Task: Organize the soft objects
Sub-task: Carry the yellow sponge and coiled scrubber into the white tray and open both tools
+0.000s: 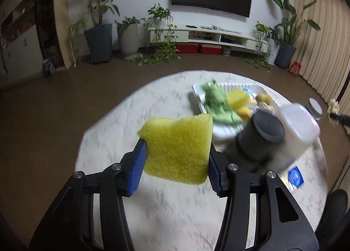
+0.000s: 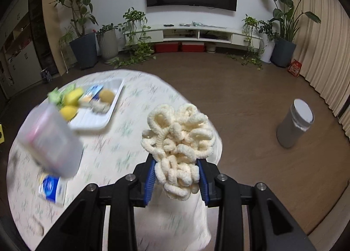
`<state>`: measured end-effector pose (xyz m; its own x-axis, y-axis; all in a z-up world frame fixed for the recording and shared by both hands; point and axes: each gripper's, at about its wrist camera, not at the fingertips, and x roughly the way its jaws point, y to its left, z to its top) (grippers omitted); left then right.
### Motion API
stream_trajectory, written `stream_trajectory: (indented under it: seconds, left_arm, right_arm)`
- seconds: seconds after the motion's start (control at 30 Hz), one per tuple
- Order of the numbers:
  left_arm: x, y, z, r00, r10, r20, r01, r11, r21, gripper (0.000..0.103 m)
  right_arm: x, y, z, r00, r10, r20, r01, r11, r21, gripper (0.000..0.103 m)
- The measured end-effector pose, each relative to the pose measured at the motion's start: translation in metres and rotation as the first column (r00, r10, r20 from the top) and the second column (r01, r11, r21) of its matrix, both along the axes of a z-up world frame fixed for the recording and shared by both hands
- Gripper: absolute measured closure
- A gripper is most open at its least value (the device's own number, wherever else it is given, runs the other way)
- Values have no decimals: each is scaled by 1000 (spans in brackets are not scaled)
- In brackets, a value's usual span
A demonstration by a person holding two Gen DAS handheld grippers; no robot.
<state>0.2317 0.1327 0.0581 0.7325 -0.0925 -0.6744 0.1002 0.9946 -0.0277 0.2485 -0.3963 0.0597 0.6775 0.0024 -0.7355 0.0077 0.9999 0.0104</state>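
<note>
My left gripper (image 1: 175,161) is shut on a yellow sponge (image 1: 177,148) and holds it above the round table. My right gripper (image 2: 177,174) is shut on a cream loopy chenille scrubber (image 2: 178,141), held over the table's right edge. A white tray (image 1: 221,133) at the far side of the table holds a green cloth (image 1: 215,102), another yellow sponge (image 1: 237,97) and other soft items. The tray also shows in the right wrist view (image 2: 91,122). The right gripper's body and a translucent plastic jar (image 1: 299,124) show blurred at the right of the left wrist view.
The round table has a pale patterned cloth (image 2: 122,141). A blue-and-white packet (image 2: 51,187) lies on it beside the blurred jar (image 2: 50,139). A grey bin with a white lid (image 2: 295,123) stands on the brown floor. Potted plants and a TV stand line the far wall.
</note>
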Motion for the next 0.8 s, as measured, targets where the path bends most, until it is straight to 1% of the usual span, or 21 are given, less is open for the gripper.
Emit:
stream_trajectory:
  seconds: [0.13, 0.27, 0.3, 0.37, 0.43, 0.53, 0.6, 0.67, 0.8]
  left_arm:
    - [53, -16, 16, 998, -60, -10, 60, 998, 37, 55]
    - [102, -44, 21, 991, -133, -29, 135, 989, 66, 55]
    - [111, -51, 22, 989, -146, -35, 148, 987, 68, 55]
    - [137, -64, 21, 982, -180, -55, 183, 982, 48, 55]
    - [156, -77, 17, 974, -214, -79, 218, 975, 51, 55]
    - [181, -104, 6, 950, -291, -115, 300, 951, 76, 55]
    - [191, -119, -1, 933, -329, -144, 343, 935, 87, 55]
    - [198, -131, -12, 917, -357, -177, 377, 921, 95, 55]
    - [205, -146, -35, 894, -387, -224, 418, 901, 112, 55]
  right_arm:
    - [51, 10, 21, 999, 37, 27, -37, 999, -11, 66]
    - [101, 30, 36, 995, 88, 40, -88, 996, -1, 66]
    - [115, 39, 38, 994, 106, 40, -106, 994, -4, 66]
    - [137, 56, 40, 989, 146, 36, -145, 989, -10, 66]
    - [152, 74, 36, 982, 188, 17, -188, 982, -12, 66]
    - [174, 105, 21, 962, 270, -27, -271, 962, -23, 65]
    - [183, 127, 7, 944, 324, -66, -326, 945, -12, 65]
    - [190, 147, -8, 922, 375, -95, -378, 925, -22, 65]
    - [193, 179, -36, 870, 471, -146, -478, 878, -16, 65]
